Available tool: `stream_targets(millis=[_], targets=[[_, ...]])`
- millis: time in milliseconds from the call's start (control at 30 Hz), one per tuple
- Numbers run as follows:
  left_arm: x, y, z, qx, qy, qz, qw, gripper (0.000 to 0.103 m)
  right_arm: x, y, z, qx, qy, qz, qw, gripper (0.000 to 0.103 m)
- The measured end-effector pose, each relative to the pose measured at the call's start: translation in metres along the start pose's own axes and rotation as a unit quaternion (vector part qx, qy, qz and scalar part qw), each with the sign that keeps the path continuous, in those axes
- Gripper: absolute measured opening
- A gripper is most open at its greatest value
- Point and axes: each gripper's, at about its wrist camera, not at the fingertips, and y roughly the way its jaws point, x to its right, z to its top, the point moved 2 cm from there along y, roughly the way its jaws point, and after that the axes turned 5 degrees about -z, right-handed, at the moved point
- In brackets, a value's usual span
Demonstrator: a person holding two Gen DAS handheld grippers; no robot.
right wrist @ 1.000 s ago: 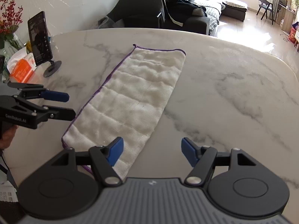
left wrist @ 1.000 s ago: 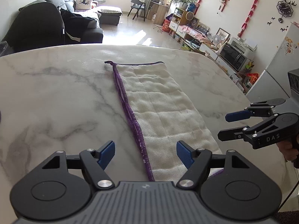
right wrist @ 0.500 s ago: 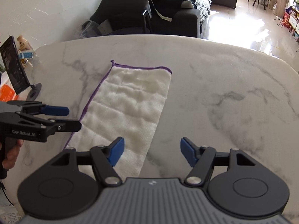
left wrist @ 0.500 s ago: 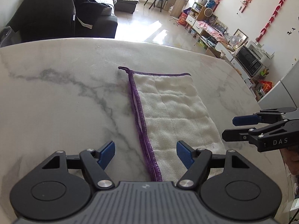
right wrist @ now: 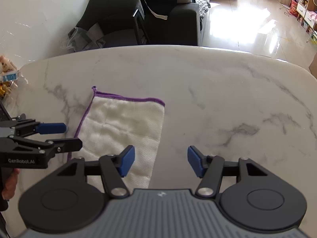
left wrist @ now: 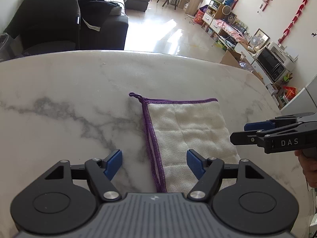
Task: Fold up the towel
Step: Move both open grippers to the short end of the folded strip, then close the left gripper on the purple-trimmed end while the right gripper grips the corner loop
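A white towel [left wrist: 188, 134] with purple stitched edging lies flat as a long strip on the marble table [left wrist: 59, 91]. My left gripper [left wrist: 154, 158] hovers open above the towel's left purple edge, which runs between its blue pads. In the right wrist view the towel [right wrist: 122, 125] lies left of centre. There my right gripper [right wrist: 161, 158] hangs over the towel's right edge, jaws closing, with nothing pinched. Each gripper shows in the other's view: the right gripper [left wrist: 238, 132] beside the towel's right side, the left gripper [right wrist: 73, 136] at its left side. The towel's near end is hidden under the gripper bodies.
A dark sofa [left wrist: 59, 19] stands beyond the table's far edge. Small bottles and packets [right wrist: 8, 77] sit at the table's left rim. Shelves and a microwave [left wrist: 271, 65] line the right wall. A person's hand [right wrist: 10, 182] holds the left gripper's handle.
Both grippers have travelled forward along the towel toward its far end, so less of it shows ahead. The right gripper's pads have drawn closer together.
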Motion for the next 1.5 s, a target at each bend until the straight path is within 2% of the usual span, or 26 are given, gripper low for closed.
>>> stream_targets(millis=[133, 333, 600, 800, 967, 1033, 1133, 1233, 1500], targets=[[-0.004, 0.008, 0.017, -0.004, -0.006, 0.002, 1.0, 0.061, 0.004, 0.007, 0.015, -0.002, 0.022, -0.001, 1.0, 0.047], [-0.014, 0.018, 0.041, -0.008, -0.032, -0.007, 0.9994, 0.055, 0.007, 0.014, 0.036, -0.001, 0.041, -0.002, 0.999, 0.042], [-0.017, 0.031, 0.06, -0.017, -0.037, -0.021, 0.9989, 0.044, 0.0, 0.026, 0.052, -0.011, 0.042, -0.001, 0.999, 0.041], [-0.024, 0.037, 0.066, -0.021, -0.046, -0.052, 0.9974, 0.041, -0.003, 0.033, 0.053, -0.017, 0.038, 0.0, 0.999, 0.038], [-0.031, 0.037, 0.064, -0.016, -0.055, -0.056, 0.9968, 0.025, -0.003, 0.037, 0.053, -0.016, 0.037, 0.0, 0.999, 0.032], [-0.034, 0.037, 0.063, -0.013, -0.055, -0.05, 0.9971, 0.013, -0.004, 0.038, 0.053, -0.015, 0.035, 0.0, 0.999, 0.021], [-0.036, 0.036, 0.06, -0.005, -0.057, -0.049, 0.9972, 0.008, -0.006, 0.04, 0.052, -0.013, 0.033, 0.007, 0.999, 0.011], [-0.038, 0.035, 0.057, 0.006, -0.068, -0.052, 0.9964, 0.006, -0.009, 0.039, 0.049, -0.007, 0.029, 0.013, 0.999, 0.007], [-0.038, 0.024, 0.048, 0.03, -0.081, -0.063, 0.9942, 0.006, -0.011, 0.012, 0.041, 0.027, 0.03, 0.033, 0.999, 0.006]])
